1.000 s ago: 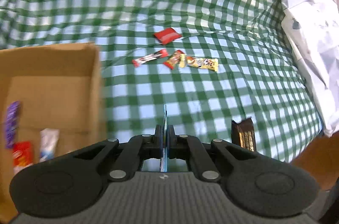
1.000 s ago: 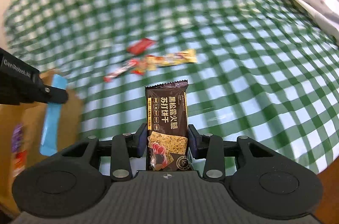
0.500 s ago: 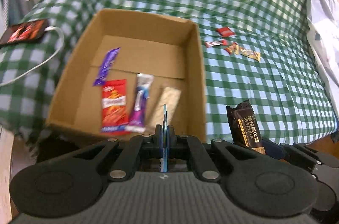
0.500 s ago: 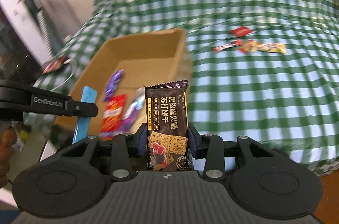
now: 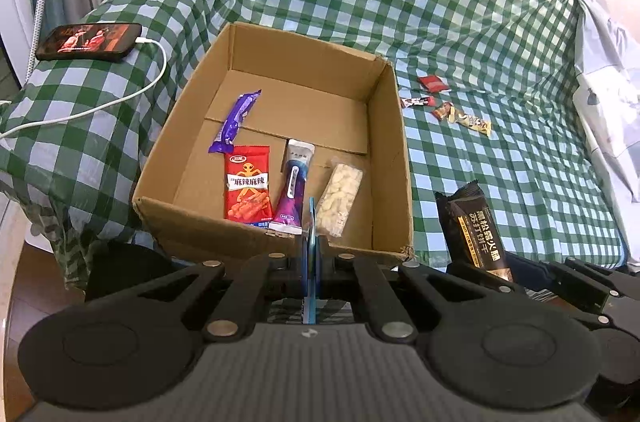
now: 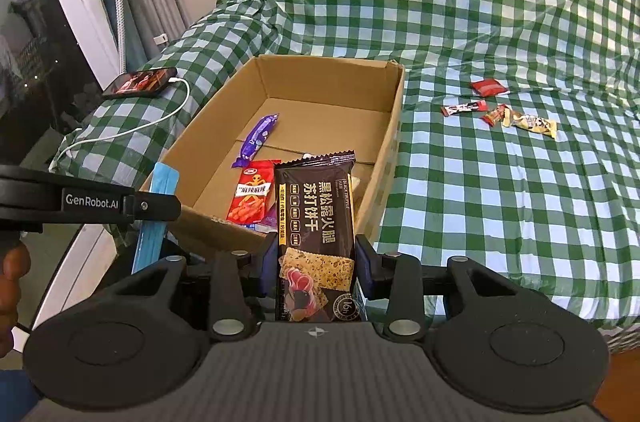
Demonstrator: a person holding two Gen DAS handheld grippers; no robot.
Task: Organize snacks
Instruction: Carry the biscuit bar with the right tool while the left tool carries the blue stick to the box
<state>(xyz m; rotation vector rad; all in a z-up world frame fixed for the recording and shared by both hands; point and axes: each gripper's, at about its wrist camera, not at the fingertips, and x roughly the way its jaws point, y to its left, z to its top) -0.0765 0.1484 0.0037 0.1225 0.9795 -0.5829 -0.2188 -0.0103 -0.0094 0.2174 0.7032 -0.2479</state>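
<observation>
Checked bedspread (image 6: 480,2), "GenRobot.AI" left gripper (image 6: 154,208)

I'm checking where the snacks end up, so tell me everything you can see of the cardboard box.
The cardboard box is plain brown corrugated card, open-topped with no flaps showing, its near rim slightly frayed. It sits upright on the green checked cloth. On its floor lie a purple bar, a red snack packet, a purple-and-white pouch and a clear pack of pale pieces, all towards the near end; the far half is bare. Neither gripper touches it.
</observation>
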